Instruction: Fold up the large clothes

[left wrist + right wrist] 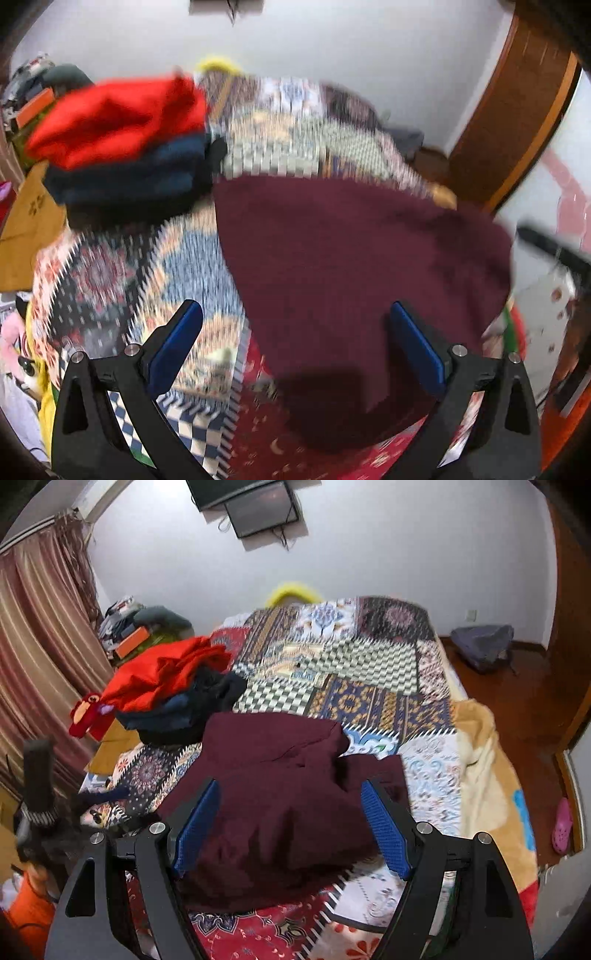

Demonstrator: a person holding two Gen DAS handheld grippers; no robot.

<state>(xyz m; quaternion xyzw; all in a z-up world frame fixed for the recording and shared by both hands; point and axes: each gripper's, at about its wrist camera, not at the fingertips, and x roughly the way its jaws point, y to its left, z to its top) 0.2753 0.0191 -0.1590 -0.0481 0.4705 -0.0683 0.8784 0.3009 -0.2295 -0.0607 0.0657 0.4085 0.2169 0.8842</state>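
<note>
The maroon garment lies partly folded near the bed's front edge, both the left hand-held gripper and right hand-held gripper spread wide above it, holding nothing, a clothes pile toward the bed's left edge.

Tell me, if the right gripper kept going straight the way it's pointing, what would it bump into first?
Most likely the maroon garment lying on the patchwork bedspread. The right gripper is open above it, and the cloth fills the space ahead of its fingers. How far away the cloth is cannot be told.
</note>
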